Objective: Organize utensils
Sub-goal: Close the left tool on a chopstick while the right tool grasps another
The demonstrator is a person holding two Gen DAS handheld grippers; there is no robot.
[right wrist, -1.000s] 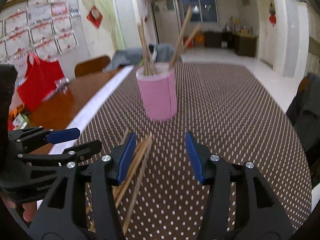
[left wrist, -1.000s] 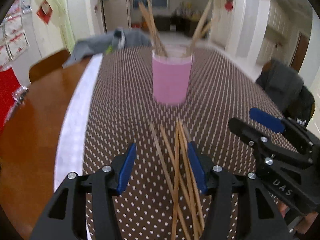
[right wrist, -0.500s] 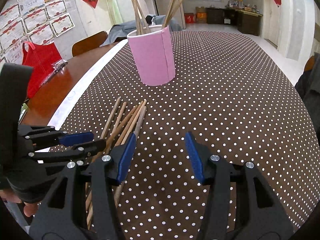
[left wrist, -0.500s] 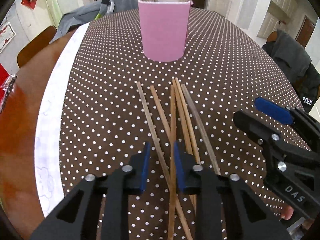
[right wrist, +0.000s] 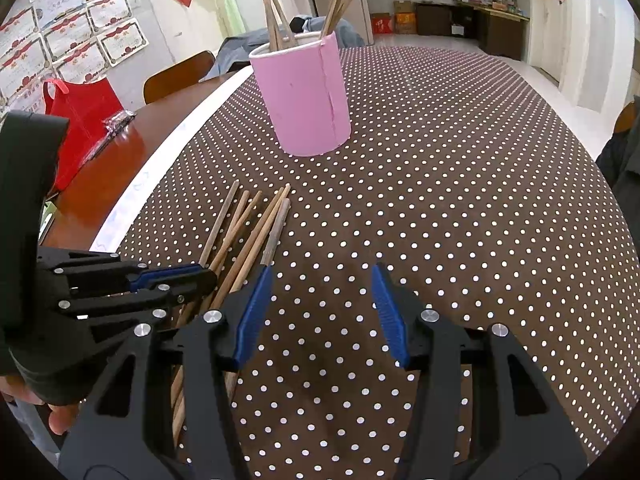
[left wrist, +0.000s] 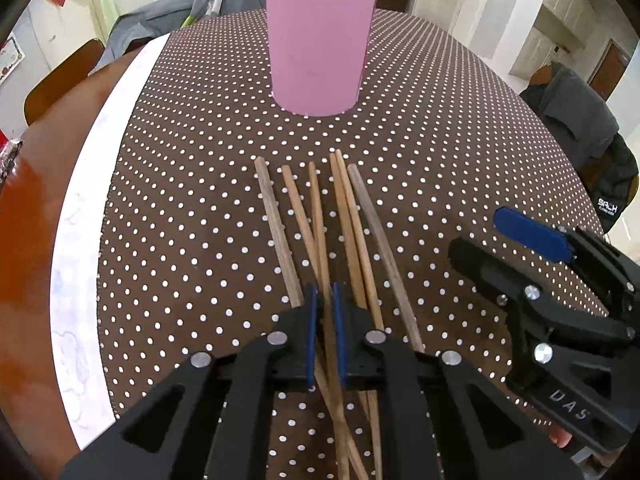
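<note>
Several wooden chopsticks [left wrist: 360,220] lie fanned out on the brown dotted tablecloth [left wrist: 440,140], in front of a pink cup [left wrist: 320,48] that holds more chopsticks upright. My left gripper [left wrist: 325,312] points steeply down over the pile, its blue pads pressed on one chopstick [left wrist: 316,208] that runs between them. The right wrist view shows that left gripper [right wrist: 200,274] low at the left, on the chopsticks [right wrist: 248,232], with the pink cup [right wrist: 304,96] beyond. My right gripper [right wrist: 320,292] stands open over bare cloth just right of the pile, nothing between its fingers; it also shows as the right gripper [left wrist: 476,232].
The cloth's white border [left wrist: 80,240] meets the bare wooden table [left wrist: 32,208] on the left. A red bag [right wrist: 84,120] lies there. Grey clothing [left wrist: 152,24] sits at the far end. A chair with a dark jacket [left wrist: 580,120] stands at the right.
My left gripper has come down onto the chopstick pile and its jaws have gone from wide apart to shut on one chopstick. The right gripper has dipped toward the table, jaws unchanged.
</note>
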